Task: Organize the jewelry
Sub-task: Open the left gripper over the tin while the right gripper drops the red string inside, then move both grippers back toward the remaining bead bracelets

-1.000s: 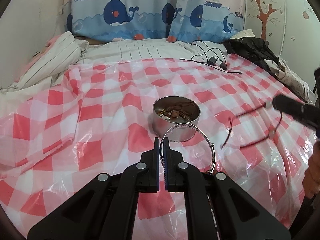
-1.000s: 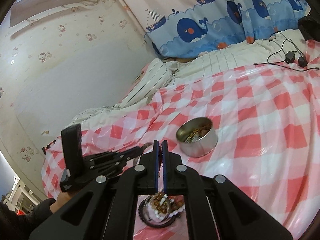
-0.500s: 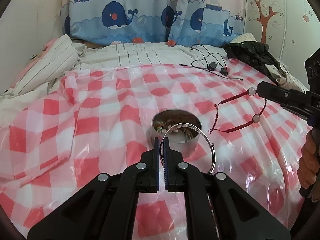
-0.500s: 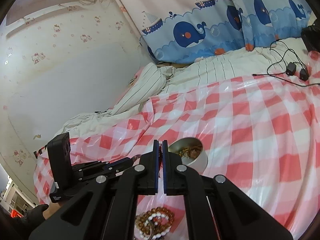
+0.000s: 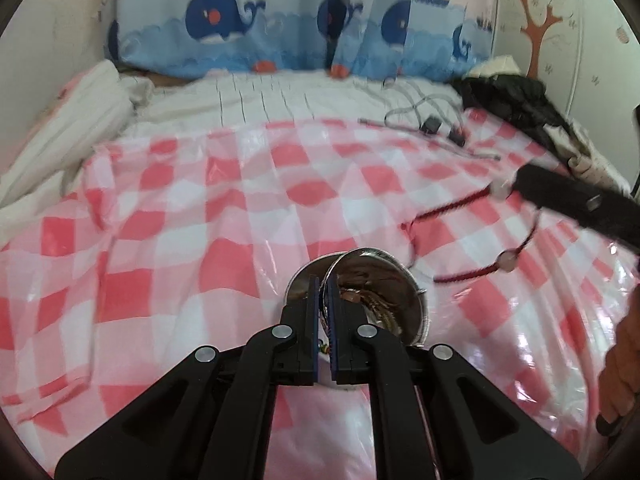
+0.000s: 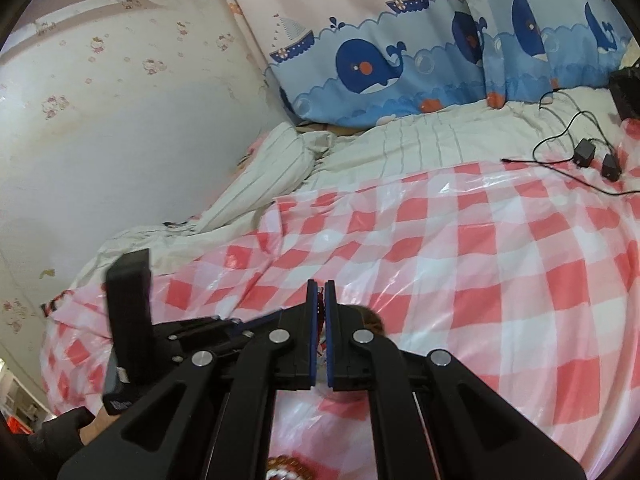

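My left gripper is shut on a silver bangle, which hangs right over the round metal tin of jewelry on the red-checked plastic cloth. The bangle's arc overlaps the tin's rim. At the right, my right gripper is shut on a red cord bracelet with pale beads, dangling just right of the tin. In the right wrist view the right gripper pinches the red cord, and the tin is mostly hidden behind its fingers.
Black cables with chargers lie at the cloth's far edge, beside dark clothing. Striped bedding is bunched on the left below the whale curtain. A brown and white beaded bracelet lies on the cloth under the right gripper. A hand shows at the right.
The left gripper moved forward with the bangle until it hangs over the tin. The right gripper carried the red cord bracelet closer to the tin, which now sits behind its fingers.
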